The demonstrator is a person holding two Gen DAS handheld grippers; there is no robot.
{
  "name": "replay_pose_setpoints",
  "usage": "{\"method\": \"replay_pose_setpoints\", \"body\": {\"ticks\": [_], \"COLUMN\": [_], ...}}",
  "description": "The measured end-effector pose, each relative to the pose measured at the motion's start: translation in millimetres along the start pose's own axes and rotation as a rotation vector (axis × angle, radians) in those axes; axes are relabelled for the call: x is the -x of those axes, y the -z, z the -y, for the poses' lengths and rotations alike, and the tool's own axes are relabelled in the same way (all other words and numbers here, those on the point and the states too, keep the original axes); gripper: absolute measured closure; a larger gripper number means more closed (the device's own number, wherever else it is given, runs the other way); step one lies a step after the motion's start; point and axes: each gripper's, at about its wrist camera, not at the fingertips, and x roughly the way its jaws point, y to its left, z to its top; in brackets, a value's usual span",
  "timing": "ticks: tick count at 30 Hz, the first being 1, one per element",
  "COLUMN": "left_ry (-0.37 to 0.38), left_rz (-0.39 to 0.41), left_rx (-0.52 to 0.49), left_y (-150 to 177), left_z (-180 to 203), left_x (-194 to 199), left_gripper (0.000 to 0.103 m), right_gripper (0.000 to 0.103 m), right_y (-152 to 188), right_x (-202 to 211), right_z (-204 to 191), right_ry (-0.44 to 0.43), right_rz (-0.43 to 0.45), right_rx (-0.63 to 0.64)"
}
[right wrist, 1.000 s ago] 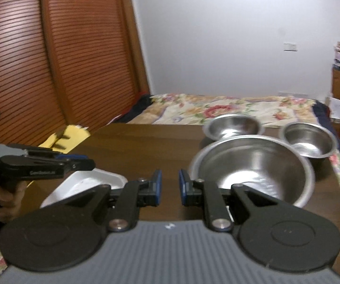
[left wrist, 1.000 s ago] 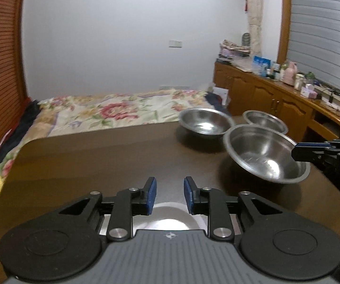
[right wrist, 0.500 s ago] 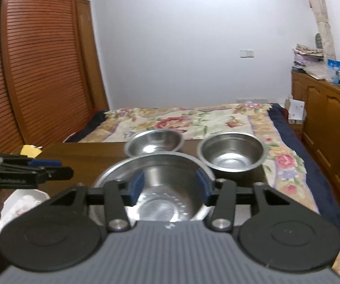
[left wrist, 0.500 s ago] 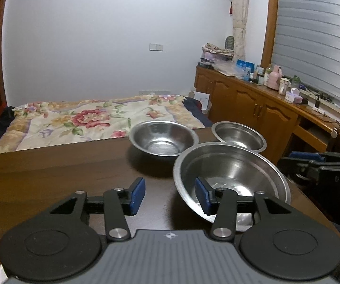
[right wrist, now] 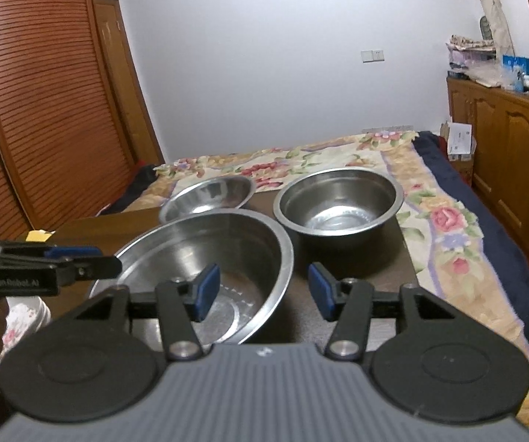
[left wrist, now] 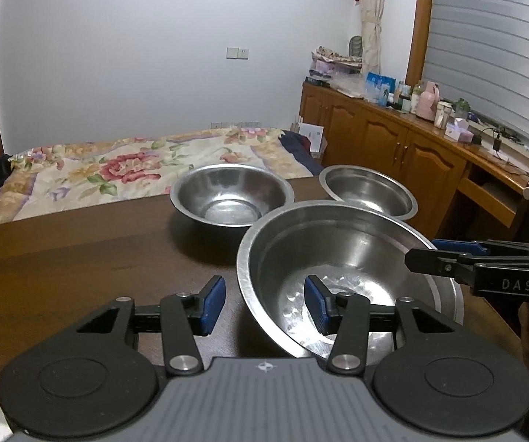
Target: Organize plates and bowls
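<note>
Big steel bowl (left wrist: 341, 276) on dark table (left wrist: 80, 258), near rim cut off behind left gripper (left wrist: 265, 305) body. Both jaws apart w/ rim between pads, no contact seen; right gripper (right wrist: 264, 291) same. White dish (right wrist: 24, 316) only in right view, mostly hidden. Two smaller bowls (left wrist: 232, 197) (left wrist: 369, 191) behind. Lettering: "DAS" left view; right-view text blurred.

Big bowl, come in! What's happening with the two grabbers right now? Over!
Left gripper open, straddling big bowl near rim. Right gripper open, straddling its opposite rim. Bowl not clamped. Two smaller bowls behind, clear of both.
</note>
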Motion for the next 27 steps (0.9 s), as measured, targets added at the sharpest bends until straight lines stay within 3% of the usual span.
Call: {"method": "replay_pose_setpoints", "body": {"ticks": [8, 15, 18, 20, 27], "left_ry": [0.006, 0.005, -0.001, 0.000, 0.008], "left_rz": [-0.022, -0.025, -0.039, -0.043, -0.011], "left_rx": [0.004, 0.001, -0.002, -0.002, -0.005], "left_y": [2, 3, 3, 3, 1], "left_z": [2, 2, 3, 2, 5], "left_x": [-8, -9, -10, -8, 11], "left_gripper": [0.064, 0.067, 0.076, 0.077, 0.076], "right_gripper": [0.049, 0.053, 0.057, 0.069, 0.076], "right_y": [4, 6, 7, 7, 6], "right_x": [-9, -8, -9, -10, -2], "right_z": [3, 3, 1, 0, -2], "right_ry": [-0.022, -0.037, -0.035, -0.038, -0.042], "right_rz": [-0.020, -0.030, -0.034, -0.040, -0.048], "right_rx": [-0.017, -0.043, -0.045, -0.046, -0.055]}}
